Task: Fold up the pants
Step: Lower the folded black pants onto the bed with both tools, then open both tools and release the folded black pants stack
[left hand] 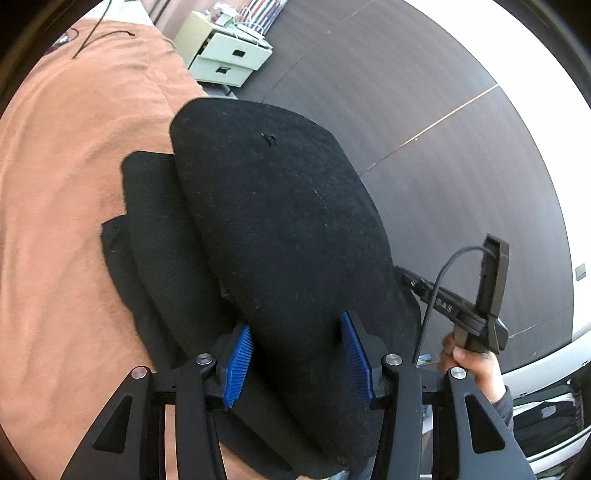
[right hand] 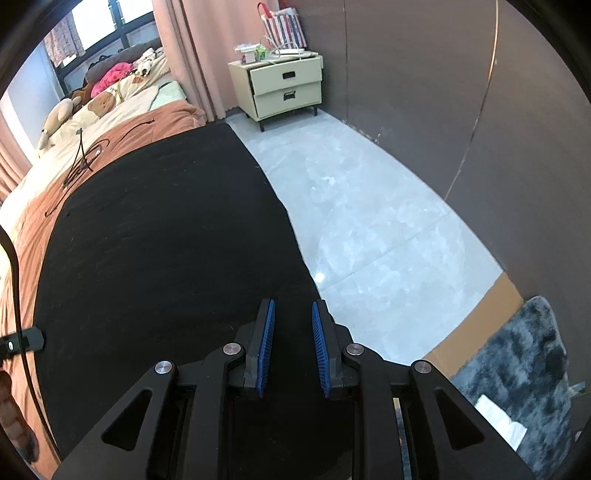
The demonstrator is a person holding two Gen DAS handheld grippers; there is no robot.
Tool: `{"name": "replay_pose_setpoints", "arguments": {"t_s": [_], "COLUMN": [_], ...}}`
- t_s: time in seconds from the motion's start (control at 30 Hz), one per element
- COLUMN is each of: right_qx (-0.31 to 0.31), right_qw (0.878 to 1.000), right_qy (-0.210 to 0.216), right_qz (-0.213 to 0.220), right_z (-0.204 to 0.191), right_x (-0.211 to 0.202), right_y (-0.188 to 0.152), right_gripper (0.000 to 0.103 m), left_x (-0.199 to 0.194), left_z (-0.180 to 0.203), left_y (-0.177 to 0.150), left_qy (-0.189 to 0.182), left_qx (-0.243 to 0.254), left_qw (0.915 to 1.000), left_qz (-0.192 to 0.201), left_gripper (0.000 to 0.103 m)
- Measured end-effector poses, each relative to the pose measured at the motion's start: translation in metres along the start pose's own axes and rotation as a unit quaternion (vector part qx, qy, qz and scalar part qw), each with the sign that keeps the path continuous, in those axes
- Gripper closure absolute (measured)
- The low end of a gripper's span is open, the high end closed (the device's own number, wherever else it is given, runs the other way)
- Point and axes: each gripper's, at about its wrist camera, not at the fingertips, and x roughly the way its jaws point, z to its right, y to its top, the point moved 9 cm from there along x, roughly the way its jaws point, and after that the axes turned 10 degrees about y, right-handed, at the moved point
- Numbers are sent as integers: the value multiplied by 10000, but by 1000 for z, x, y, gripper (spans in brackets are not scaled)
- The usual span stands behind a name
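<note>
Bed cover: a wide orange-brown blanket (left hand: 66, 192) of soft, slightly fuzzy cloth covers the bed; thin dark cables (right hand: 79, 162) lie on it further back.
Wall: dark brown panels (left hand: 424, 110) with a fine ribbed grain and thin pale seams.
Floor: pale grey tiles (right hand: 369, 229), smooth and shiny, with cloudy marks.
Pants: the black matte woven pants (left hand: 273, 229) lie on the blanket at the bed's edge beside the floor. They are folded in layers; the upper layer is a broad, flat, rounded slab, and lower layers (left hand: 147, 221) stick out at one side like steps. Small lint dots show on the cloth.
Rug: a dark grey shaggy rug (right hand: 524, 369) lies on the floor, next to a flat piece of brown cardboard (right hand: 484, 321).
Bedside cabinet: a cream, boxy cabinet with two drawers (right hand: 284, 88) on short dark legs; the upper drawer stands a little pulled out, what is in it I cannot tell. Small items and white cables lie on top, too small to name.
Bag: a red, white and blue striped bag (right hand: 284, 26) stands behind the cabinet; its contents are hidden.
Left gripper: the black tongs with blue ribbed pads (left hand: 299, 354) are about half apart, one pad at each side of the top fold. Whether the pads press the cloth I cannot tell.
Right gripper: its blue ribbed pads (right hand: 293, 347) are close together with a narrow gap, over the near end of the pants. Whether cloth is pinched between them I cannot tell.
Hand: a hand in a dark sleeve (left hand: 472, 362) holds the right tool's handle.
</note>
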Motion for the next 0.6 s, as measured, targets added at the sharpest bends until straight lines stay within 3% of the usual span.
{"name": "replay_pose_setpoints", "arguments": {"t_s": [0.23,0.3,0.4,0.43,0.53,0.6], "right_qx": [7,24,-4,-16,-96,-127], "right_qw": [9991,9995,9998,9999,9996,9990], "right_qy": [-389,-302,-184,-131,-50,-10], "right_qz": [-138,-77,33,71,251,427], "right_z": [-2,-12,-25,-30,-49,-59], "right_x": [-28,-42,-61,-68,-95,-115], "right_y": [-30,-31,-30,-31,-39,-45], "right_gripper": [85,85,84,78,34,27], "left_x": [-32,-45,-71,-77,-100,-116], "left_z": [-3,-1,3,3,4,5], "left_y": [5,6,3,0,-5,-12], "left_qy": [149,181,271,299,415,558], "left_qx": [57,110,230,254,379,505], "left_qw": [9996,9993,9982,9978,9961,9941], "left_qz": [228,308,491,537,679,775], "left_gripper": [54,53,42,36,22,15]}}
